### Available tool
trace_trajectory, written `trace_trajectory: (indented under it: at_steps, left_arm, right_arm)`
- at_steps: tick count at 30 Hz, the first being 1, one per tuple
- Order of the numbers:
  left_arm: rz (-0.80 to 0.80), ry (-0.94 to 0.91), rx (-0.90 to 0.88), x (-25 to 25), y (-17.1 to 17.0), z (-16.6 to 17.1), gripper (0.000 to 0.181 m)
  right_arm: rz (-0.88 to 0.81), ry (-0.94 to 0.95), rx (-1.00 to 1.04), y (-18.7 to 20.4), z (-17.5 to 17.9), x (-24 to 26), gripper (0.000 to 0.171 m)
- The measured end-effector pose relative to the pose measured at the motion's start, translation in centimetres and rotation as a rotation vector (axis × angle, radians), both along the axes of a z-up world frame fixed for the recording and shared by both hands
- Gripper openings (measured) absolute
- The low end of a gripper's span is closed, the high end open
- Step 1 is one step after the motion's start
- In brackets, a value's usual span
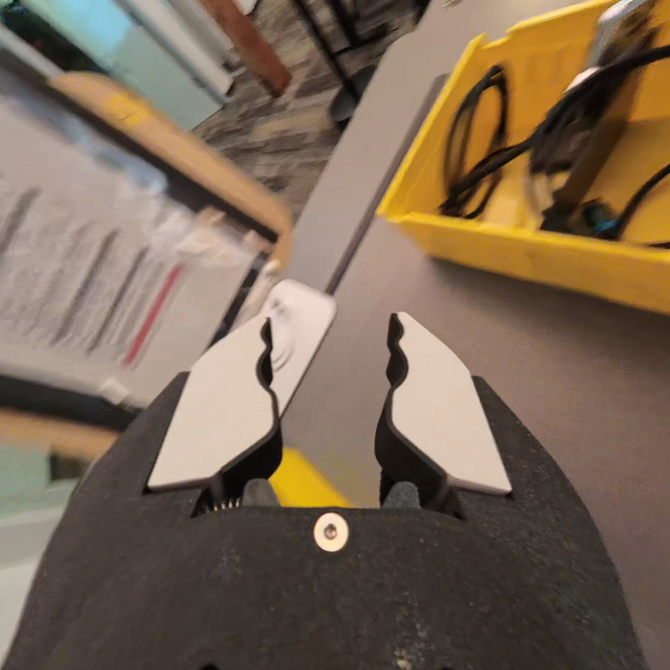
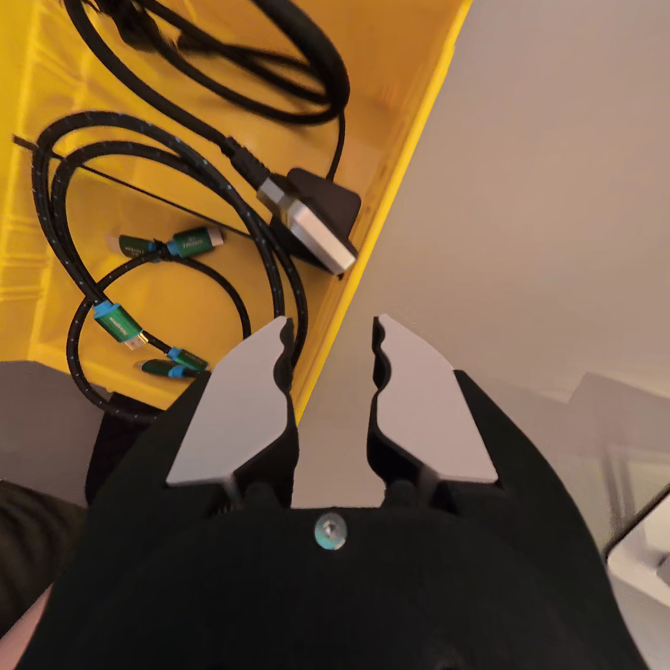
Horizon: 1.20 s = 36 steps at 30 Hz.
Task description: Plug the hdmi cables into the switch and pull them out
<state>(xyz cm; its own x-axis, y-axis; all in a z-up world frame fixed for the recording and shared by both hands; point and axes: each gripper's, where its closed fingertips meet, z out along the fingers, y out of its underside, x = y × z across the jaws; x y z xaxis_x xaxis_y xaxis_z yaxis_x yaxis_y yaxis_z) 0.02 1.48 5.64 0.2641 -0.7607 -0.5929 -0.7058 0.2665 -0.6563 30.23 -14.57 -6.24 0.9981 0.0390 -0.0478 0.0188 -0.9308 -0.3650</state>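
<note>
A yellow bin (image 2: 406, 181) holds the black braided HDMI cables (image 2: 275, 261) with green plugs (image 2: 121, 326) and blue collars, lying loose on its floor. The silver switch (image 2: 315, 232) lies against the bin's right wall with a grey-plugged cable in one end. My right gripper (image 2: 331, 321) is open and empty, above the bin's right rim. In the left wrist view the bin (image 1: 525, 250) is at the upper right with black cables (image 1: 482, 145) inside. My left gripper (image 1: 328, 319) is open and empty over the grey table (image 1: 507, 380), apart from the bin.
A white card (image 1: 301, 326) lies at the table's left edge under my left gripper's left finger. Beyond that edge are a wood-topped shelf unit (image 1: 174, 152) and carpet floor (image 1: 272, 145). A second yellow piece (image 1: 304, 482) shows below the left gripper. A dark sleeve (image 2: 32, 536) is at the lower left. One gripper's finger ends stand about 35 centimetres off the other's. From my right tips it is roughly 4 centimetres to the silver switch (image 2: 315, 232); from my left, 30 centimetres.
</note>
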Motion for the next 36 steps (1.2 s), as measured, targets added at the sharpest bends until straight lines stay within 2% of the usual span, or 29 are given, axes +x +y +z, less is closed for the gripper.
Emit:
trace_trajectory:
  at_steps: [3, 5, 9, 10, 12, 13, 17, 19, 20, 22, 25, 27, 30, 32, 34, 36]
  left_arm:
    - [0.299, -0.027, 0.183, -10.8, 4.1, 4.8, 0.083]
    - [0.444, -0.037, 0.171, -18.1, 5.5, 6.1, 0.079]
    - [0.72, -0.09, -0.159, -30.4, 6.6, 2.1, 0.076]
    - [0.772, -0.078, -0.199, -32.7, 7.2, 0.9, 0.074]
    - [0.895, -0.037, -0.162, -37.0, 9.2, 0.3, 0.081]
    - [0.927, -0.048, -0.169, -38.3, 9.9, -0.2, 0.075]
    - [0.78, -0.133, -0.575, -36.2, 9.9, -5.1, 0.072]
    - [0.784, -0.123, -0.668, -35.9, 10.3, -6.8, 0.069]
    - [0.791, -0.092, -0.698, -35.9, 10.4, -7.8, 0.066]
    - [0.78, -0.002, -0.787, -35.5, 10.2, -10.3, 0.069]
    - [0.77, 0.166, -0.935, -35.1, 8.9, -14.2, 0.07]
    - [0.795, 0.272, -0.998, -35.6, 8.2, -16.3, 0.066]
    - [0.811, 0.357, -1.082, -35.9, 7.3, -18.0, 0.049]
    - [0.81, 0.334, -1.134, -34.9, 7.1, -18.3, 0.023]
    - [0.857, 0.338, -1.127, -34.3, 7.3, -18.3, 0.016]
    - [0.85, 0.371, -1.099, -33.0, 7.2, -18.4, 0.017]
  right_arm:
    - [-0.03, -0.004, -0.105, -1.2, -1.2, -0.2, 0.038]
    - [-0.059, -0.016, -0.157, -1.4, -2.1, 0.2, 0.035]
    - [-0.107, 0.001, -0.268, -1.5, -4.1, 0.3, 0.031]
    - [-0.11, -0.003, -0.289, -1.4, -4.6, 0.2, 0.027]
    - [-0.115, -0.01, -0.32, -1.1, -5.3, 0.1, 0.024]
    - [-0.115, -0.002, -0.325, -1.0, -5.5, -0.1, 0.021]
    - [-0.161, 0.033, -0.307, -1.1, -5.5, -0.3, 0.017]
    - [-0.184, 0.105, -0.283, -1.1, -5.6, -0.7, 0.011]
    - [-0.19, 0.15, -0.269, -1.0, -5.6, -1.0, 0.006]
    - [-0.225, 0.191, -0.244, -0.9, -5.7, -1.0, 0.007]
    - [-0.231, 0.177, -0.239, -0.9, -5.9, -1.0, 0.006]
    - [-0.253, 0.208, -0.233, -0.8, -6.3, -1.1, 0.007]
    - [-0.272, 0.208, -0.22, -0.7, -6.5, -1.1, 0.007]
    - [-0.238, 0.188, -0.21, -0.7, -6.5, -1.2, 0.007]
    - [-0.208, 0.198, -0.215, -0.9, -6.5, -1.4, 0.007]
    - [-0.207, 0.187, -0.239, -1.0, -6.5, -1.6, 0.007]
